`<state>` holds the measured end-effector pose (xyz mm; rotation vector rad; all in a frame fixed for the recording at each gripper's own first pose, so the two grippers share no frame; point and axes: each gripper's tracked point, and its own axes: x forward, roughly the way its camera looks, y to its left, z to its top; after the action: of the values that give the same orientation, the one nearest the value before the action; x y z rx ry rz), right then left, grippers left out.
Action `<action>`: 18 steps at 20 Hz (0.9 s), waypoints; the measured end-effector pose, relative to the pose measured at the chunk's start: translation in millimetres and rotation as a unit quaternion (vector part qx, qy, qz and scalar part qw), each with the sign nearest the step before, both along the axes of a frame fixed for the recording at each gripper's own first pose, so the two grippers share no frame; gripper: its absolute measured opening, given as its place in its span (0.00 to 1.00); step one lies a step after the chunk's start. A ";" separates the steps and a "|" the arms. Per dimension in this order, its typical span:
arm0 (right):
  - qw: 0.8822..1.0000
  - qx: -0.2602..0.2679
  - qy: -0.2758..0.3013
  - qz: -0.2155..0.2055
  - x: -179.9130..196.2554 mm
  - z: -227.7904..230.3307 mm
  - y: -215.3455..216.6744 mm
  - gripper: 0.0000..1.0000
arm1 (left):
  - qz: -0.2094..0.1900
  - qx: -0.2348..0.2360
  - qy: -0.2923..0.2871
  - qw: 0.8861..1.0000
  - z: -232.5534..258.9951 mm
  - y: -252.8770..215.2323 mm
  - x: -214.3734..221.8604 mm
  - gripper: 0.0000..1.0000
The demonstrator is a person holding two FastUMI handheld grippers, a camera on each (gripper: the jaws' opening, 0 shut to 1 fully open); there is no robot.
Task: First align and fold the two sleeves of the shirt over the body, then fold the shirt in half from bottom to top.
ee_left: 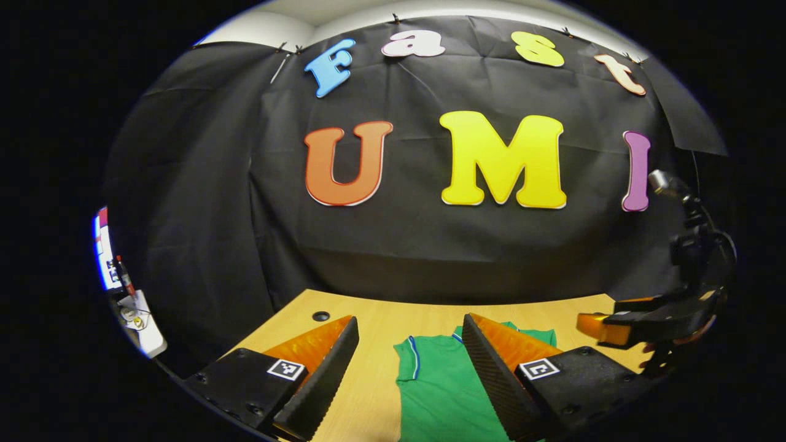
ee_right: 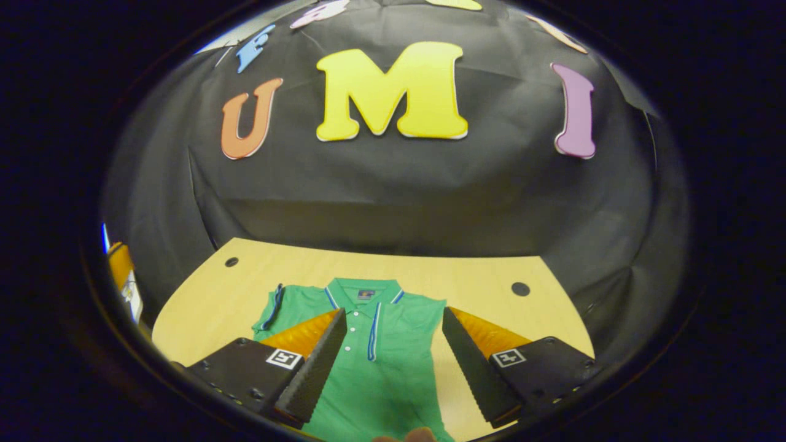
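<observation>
Both claws, left (ee_left: 408, 344) and right (ee_right: 390, 334), hang wide open and empty above the green shirt (ee_right: 374, 350) on the bench (ee_right: 466, 270); each should pinch a sleeve edge cleanly before folding inward.

My green short-sleeved polo shirt (ee_right: 381, 362) has blue-and-white striped trim on collar, placket and sleeve cuff; it lies on my light wooden table (ee_right: 466, 276).

Black cloth (ee_right: 393, 184) is hanging as the booth's wall behind a light wooden table (ee_right: 430, 273) with round cable holes (ee_right: 520, 288). Above the cloth, a pale wall (ee_left: 270, 27) is showing under dim light.
</observation>
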<state>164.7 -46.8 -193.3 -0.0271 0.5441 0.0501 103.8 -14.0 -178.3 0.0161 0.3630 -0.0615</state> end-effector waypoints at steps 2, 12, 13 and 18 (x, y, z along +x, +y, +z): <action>1.000 -0.013 -0.014 0.000 -23.0 19.5 -18.8 0.96 | -0.013 0.000 0.031 0.999 -31.8 0.3 18.9 1.00; 0.993 -0.041 0.029 -0.109 -85.7 24.5 -115.3 0.97 | -0.045 0.011 0.198 0.979 -211.6 2.5 87.6 1.00; 0.992 -0.038 0.041 -0.114 -89.9 17.2 -116.9 0.95 | -0.042 0.012 0.206 0.978 -221.4 4.0 90.6 1.00; 0.987 -0.043 0.079 -0.131 -101.0 -8.7 -122.4 0.95 | -0.039 0.040 0.224 0.973 -265.1 16.5 101.9 1.00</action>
<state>63.7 -169.2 -202.0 -0.0353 0.7050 -0.2300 205.6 2.5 -443.4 0.0981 0.8172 -0.1288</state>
